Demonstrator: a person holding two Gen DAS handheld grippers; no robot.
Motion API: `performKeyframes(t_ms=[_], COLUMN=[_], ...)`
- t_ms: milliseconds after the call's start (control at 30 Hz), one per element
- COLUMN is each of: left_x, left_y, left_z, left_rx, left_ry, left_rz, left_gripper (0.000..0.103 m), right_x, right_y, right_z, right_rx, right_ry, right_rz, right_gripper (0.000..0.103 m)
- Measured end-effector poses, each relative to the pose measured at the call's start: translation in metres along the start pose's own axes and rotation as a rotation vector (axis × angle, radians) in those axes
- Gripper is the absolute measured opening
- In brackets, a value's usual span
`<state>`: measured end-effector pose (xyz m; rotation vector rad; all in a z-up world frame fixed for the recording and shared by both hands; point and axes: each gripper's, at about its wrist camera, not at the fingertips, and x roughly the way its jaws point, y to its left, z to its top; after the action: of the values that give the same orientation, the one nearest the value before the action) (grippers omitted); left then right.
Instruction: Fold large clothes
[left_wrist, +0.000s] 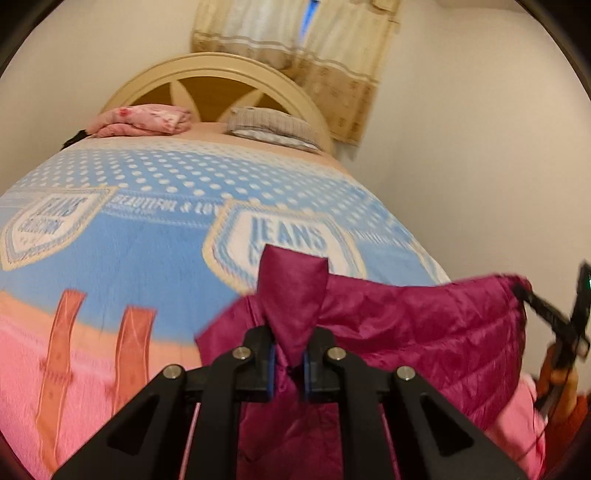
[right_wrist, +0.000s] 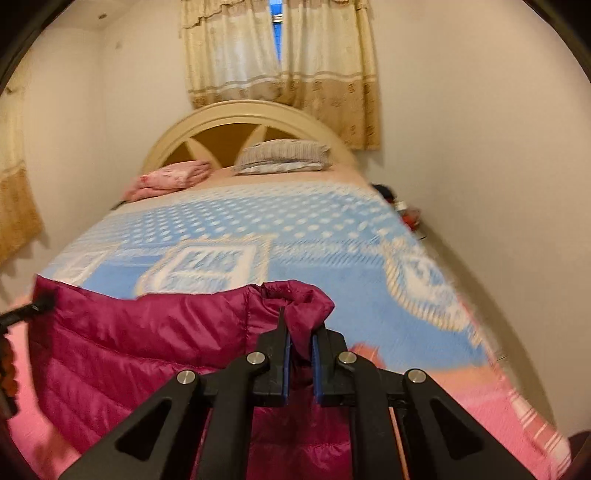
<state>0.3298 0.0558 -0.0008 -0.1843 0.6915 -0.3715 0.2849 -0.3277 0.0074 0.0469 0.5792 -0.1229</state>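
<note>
The bed fills both views, w/ a blue polka-dot blanket printed "JEANS" across most of it and a pink band nearest the cameras. At the far end stands a cream arched headboard; against it lie a folded pink floral cloth on the left and a striped grey pillow on the right, apart from each other. Above the headboard hang beige curtains, a strip of blue daylight showing at the gap. Some small clutter sits on the floor by the bed's right side — too blurred to tell what.

The magenta quilted jacket is at the near end of the bed, over the pink band, its top edge held up and stretched between the 2 claws, the rest hanging down toward the cameras.

The left claw is clenched on a bunched corner of the jacket; the fabric pokes up in a peak between the blue pads. The right claw is likewise clamped on the opposite corner, cloth rolled up over the pads. In the left wrist view the right claw shows at the jacket's far right edge, w/ a bit of the person's hand behind it.
</note>
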Motion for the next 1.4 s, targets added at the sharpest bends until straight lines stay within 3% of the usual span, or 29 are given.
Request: performKeyframes(t_ms=[133,333,367,500,600,833,867,967,1067,1133,1200,1233,1400], left_x=[0.063,0.141,0.148,0.167,0.166,0.173,0.172,0.170,0.147,0.126,0.097,0.088,0.047], left_y=[0.005,0.012,0.012,0.014,0.015,0.024,0.023,0.029,0.035,0.033,0.028,0.026,-0.002], left_z=[0.020,-0.012,-0.018,-0.036,-0.039,-0.041,-0.041,-0.041,-0.040,-0.040,-0.043,-0.044,-0.069], left_rx=[-0.026,-0.001,0.012,0.028,0.014,-0.052,-0.052,-0.080,-0.090,-0.075,-0.071,-0.074,-0.010], left_ry=[0.022,0.110,0.118,0.127,0.110,0.152,0.154,0.175,0.188,0.160,0.117,0.104,0.088], left_rz=[0.101,0.275,0.307,0.367,0.381,0.360,0.377,0.367,0.283,0.296,0.336,0.333,0.296], left_gripper=[0.011,0.012,0.019,0.031,0.036,0.047,0.055,0.062,0.062,0.063,0.076,0.082,0.083], right_x=[0.062,0.142,0.149,0.172,0.183,0.195,0.195,0.187,0.134,0.094,0.068,0.063,0.078], right_y=[-0.008,-0.014,-0.016,-0.022,-0.020,-0.022,-0.021,-0.026,-0.035,-0.020,0.014,0.029,0.112], right_z=[0.006,-0.032,-0.040,-0.066,-0.074,-0.077,-0.076,-0.067,-0.047,-0.032,-0.023,-0.022,-0.035], right_rx=[0.050,0.053,0.050,0.066,0.061,0.082,0.077,0.106,0.229,0.189,0.083,0.055,0.041], right_ry=[0.045,0.164,0.172,0.209,0.233,0.267,0.272,0.298,0.158,0.072,0.041,0.048,0.163], right_rz=[-0.051,-0.137,-0.144,-0.133,-0.143,-0.133,-0.136,-0.102,-0.051,-0.044,-0.026,0.004,0.181], right_gripper=[0.008,0.008,0.008,0.009,0.009,0.011,0.011,0.011,0.011,0.011,0.011,0.011,0.011])
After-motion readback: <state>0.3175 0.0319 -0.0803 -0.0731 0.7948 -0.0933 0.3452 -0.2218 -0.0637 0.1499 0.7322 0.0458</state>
